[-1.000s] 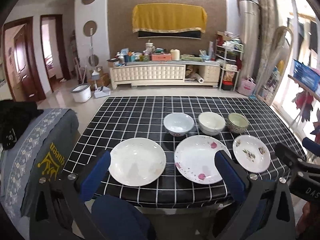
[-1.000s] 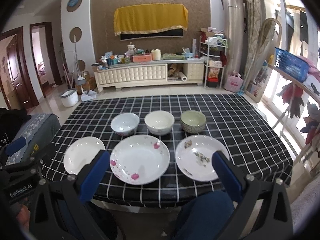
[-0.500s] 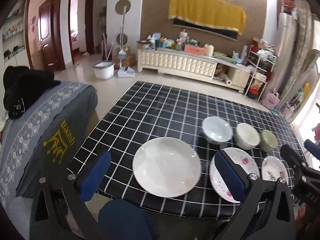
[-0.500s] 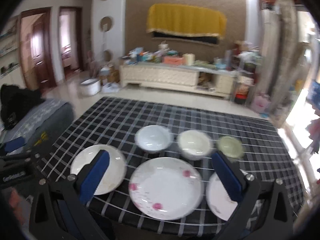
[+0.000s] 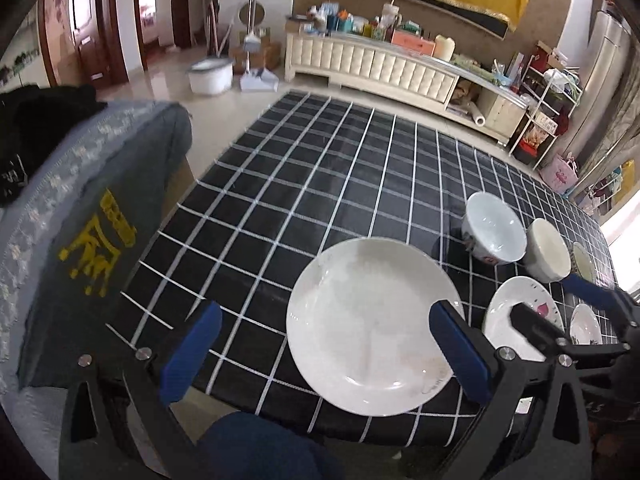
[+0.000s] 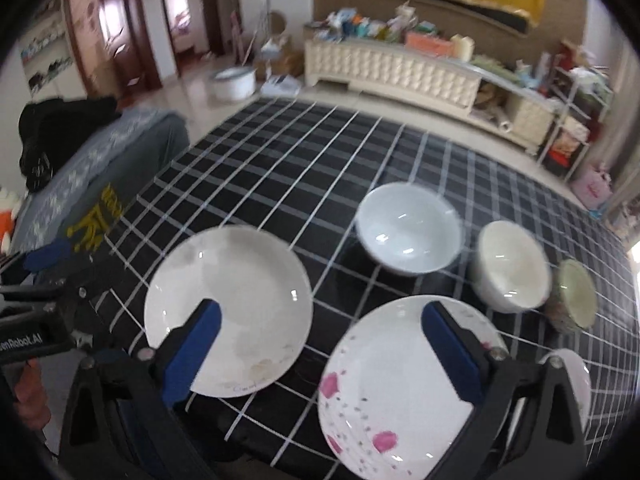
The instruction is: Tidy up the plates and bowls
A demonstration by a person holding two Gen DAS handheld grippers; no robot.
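White plain plate (image 5: 374, 326) sitting at table's (image 5: 304, 168) near edge, left gripper (image 5: 324, 356) and right gripper (image 6: 322, 354) hovering wide apart, empty, approaching; next needing a rim pinch for stacking onto floral plate (image 6: 404, 392).

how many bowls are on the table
3, in a row behind the plates: a pale blue bowl at left, a cream bowl in the middle, a green-rimmed bowl at right. None looks hidden.

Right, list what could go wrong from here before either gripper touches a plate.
1. The plain white plate lies near the table edge; a nudge could push it off.
2. The flowered plate lies close beside it; a tilt may knock their rims together.
3. The right gripper view is blurred, suggesting fast motion.
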